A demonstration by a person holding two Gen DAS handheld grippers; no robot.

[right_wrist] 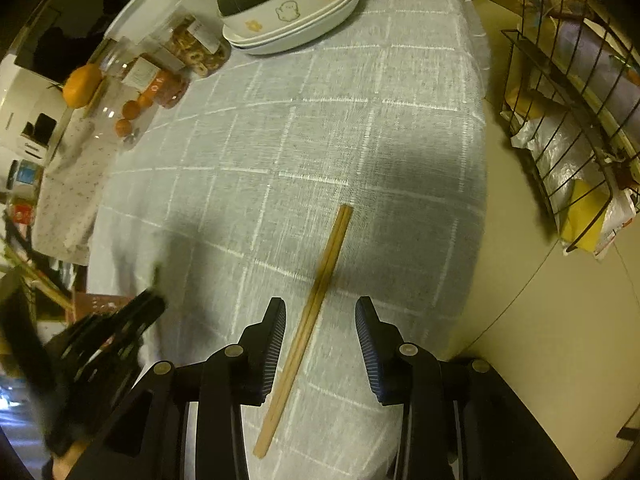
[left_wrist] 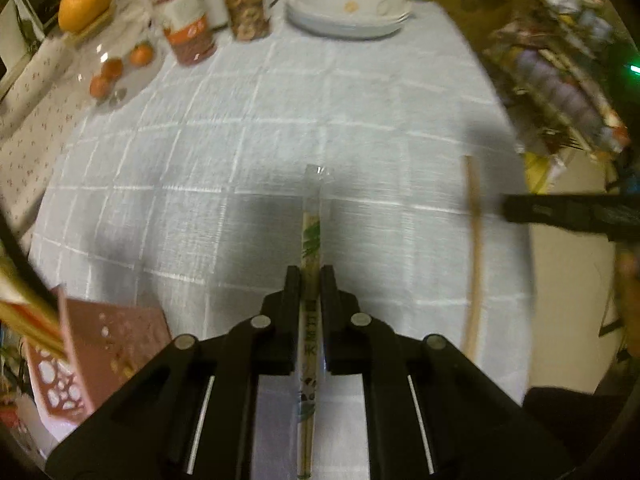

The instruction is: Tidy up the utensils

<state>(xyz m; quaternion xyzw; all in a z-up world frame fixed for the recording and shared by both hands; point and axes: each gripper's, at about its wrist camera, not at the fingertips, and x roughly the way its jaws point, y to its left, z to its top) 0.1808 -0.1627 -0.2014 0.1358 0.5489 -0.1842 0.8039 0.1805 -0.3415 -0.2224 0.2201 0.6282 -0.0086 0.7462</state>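
While my left gripper (left_wrist: pixel 310 280) stays out of it, clenched on wrapped chopsticks (left_wrist: pixel 311 236) running straight out between its jaws, the bare wooden chopsticks (right_wrist: pixel 308 320) lie on the tablecloth (right_wrist: pixel 280 140) between my right gripper's (right_wrist: pixel 320 312) parted, untouching jaws, their long axis slanting slightly rightward away from me; right is nearer.

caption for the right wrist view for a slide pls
Open right gripper poised over bare wooden chopsticks lying on the grey checked tablecloth.
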